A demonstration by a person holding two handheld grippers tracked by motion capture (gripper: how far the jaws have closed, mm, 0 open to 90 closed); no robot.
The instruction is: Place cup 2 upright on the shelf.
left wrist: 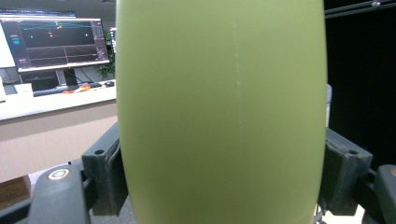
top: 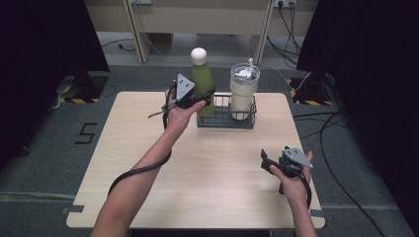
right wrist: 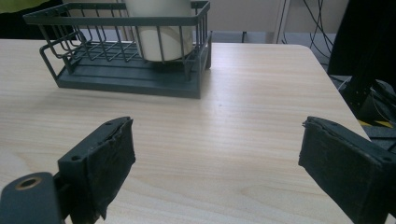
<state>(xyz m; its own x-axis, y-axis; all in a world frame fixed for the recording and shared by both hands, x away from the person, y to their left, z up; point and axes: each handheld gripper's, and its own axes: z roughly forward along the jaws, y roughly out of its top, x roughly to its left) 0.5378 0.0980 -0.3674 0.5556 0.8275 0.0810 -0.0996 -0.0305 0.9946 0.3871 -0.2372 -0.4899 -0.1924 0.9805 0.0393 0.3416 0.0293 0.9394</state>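
A green bottle with a white round cap is held upright at the left end of a dark wire basket. My left gripper is shut on its body; the left gripper view has the green bottle between both jaws. In the right gripper view the basket has bare floor at its left end, so the bottle seems raised above it. A cream tumbler with a clear lid stands in the basket's right end. My right gripper is open over the table's front right with nothing in it.
The wooden table has free room in front of the basket. Its right edge lies close to the right gripper. Cables run over the floor at the right. A monitor on a desk stands behind the bottle.
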